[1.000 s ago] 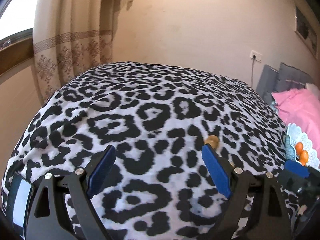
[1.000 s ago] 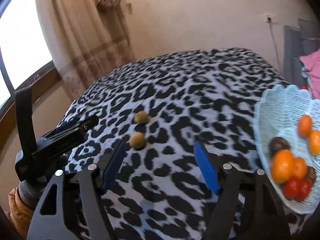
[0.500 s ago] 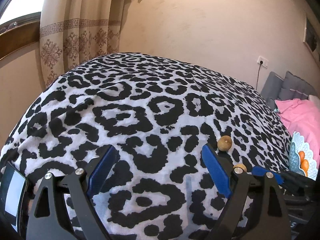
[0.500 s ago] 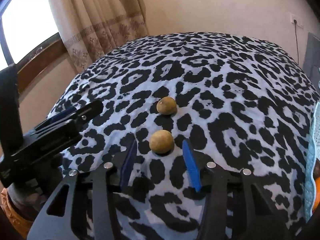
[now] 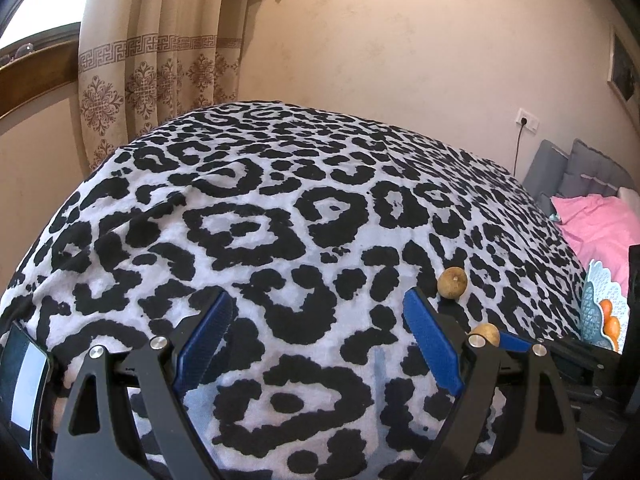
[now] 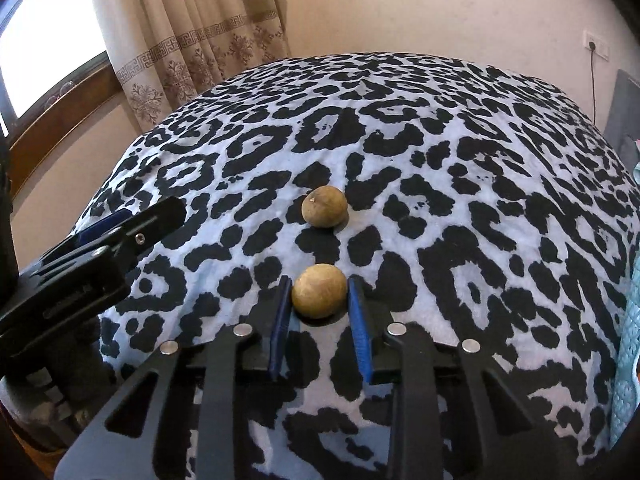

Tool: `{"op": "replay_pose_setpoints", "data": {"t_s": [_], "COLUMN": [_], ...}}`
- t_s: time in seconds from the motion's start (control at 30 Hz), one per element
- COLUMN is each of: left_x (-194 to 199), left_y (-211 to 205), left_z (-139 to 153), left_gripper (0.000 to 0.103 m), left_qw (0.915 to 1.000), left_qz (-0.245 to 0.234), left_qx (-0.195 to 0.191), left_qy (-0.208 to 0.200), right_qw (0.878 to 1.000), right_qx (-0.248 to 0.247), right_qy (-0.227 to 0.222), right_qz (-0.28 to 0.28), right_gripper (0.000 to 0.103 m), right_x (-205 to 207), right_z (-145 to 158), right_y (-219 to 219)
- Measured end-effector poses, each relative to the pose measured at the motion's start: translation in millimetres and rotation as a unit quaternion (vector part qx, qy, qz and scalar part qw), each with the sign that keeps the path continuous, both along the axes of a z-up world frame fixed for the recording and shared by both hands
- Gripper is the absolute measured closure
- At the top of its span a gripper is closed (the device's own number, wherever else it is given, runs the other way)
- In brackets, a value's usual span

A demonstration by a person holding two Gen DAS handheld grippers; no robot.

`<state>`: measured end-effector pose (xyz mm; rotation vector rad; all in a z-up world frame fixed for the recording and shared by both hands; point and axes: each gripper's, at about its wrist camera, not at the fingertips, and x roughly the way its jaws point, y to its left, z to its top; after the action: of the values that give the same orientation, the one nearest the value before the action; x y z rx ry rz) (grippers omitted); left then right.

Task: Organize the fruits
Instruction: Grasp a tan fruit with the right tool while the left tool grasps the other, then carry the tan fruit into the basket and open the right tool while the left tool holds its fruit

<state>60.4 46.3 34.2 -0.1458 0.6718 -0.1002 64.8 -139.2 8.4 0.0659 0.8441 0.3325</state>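
Two small round brown fruits lie on the leopard-print cloth. In the right wrist view my right gripper has its blue pads against both sides of the near brown fruit, which rests on the cloth. The far brown fruit lies free just beyond it. In the left wrist view my left gripper is open and empty over the cloth; the far fruit sits beyond its right finger, and the near fruit shows partly behind that finger. The pale blue fruit basket holds orange fruits at the right edge.
The leopard-print cloth covers a rounded surface. Patterned curtains and a window are at the back left. A pink pillow and grey headboard are at the right. The basket rim shows at the right wrist view's right edge.
My right gripper moved left from the basket to the two fruits and closed its pads on the near one. My left gripper stayed open and tilted upward slightly.
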Motion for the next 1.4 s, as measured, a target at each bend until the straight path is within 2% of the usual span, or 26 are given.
{"op": "replay_pose_setpoints", "data": {"t_s": [0.3,0.47,0.8,1.1,1.27,1.4], "left_x": [-2.6,-2.5,16.7,48.4,64.8,67.5], "left_y": [-12.5,-29.6,-75.3,-97.1,-104.2,-104.2], "left_z": [3.6,7.8,13.7,0.1,-11.5,-15.0], "left_gripper": [0.016,0.016,0.021,0.034,0.055,0.064], "left_qw": [0.9995,0.9986,0.9939,0.9906,0.9883,0.989], "left_qz": [-0.009,-0.036,-0.104,-0.121,-0.122,-0.118], "left_qx": [0.03,0.04,0.032,0.021,0.018,0.023], "left_qy": [-0.007,-0.005,0.017,0.061,0.089,0.086], "right_qw": [0.999,0.998,0.995,0.994,0.994,0.994], "right_qx": [0.017,0.023,0.044,0.053,0.053,0.051], "right_qy": [-0.022,-0.04,-0.058,-0.06,-0.059,-0.057], "right_qz": [-0.025,-0.039,-0.061,-0.075,-0.079,-0.079], "right_gripper": [0.074,0.074,0.074,0.074,0.074,0.074], "right_x": [-22.0,-35.7,-54.3,-61.0,-61.4,-60.5], "right_z": [12.2,20.7,29.5,29.7,28.9,27.5], "right_y": [-22.0,-35.2,-59.4,-73.5,-74.9,-73.8]}}
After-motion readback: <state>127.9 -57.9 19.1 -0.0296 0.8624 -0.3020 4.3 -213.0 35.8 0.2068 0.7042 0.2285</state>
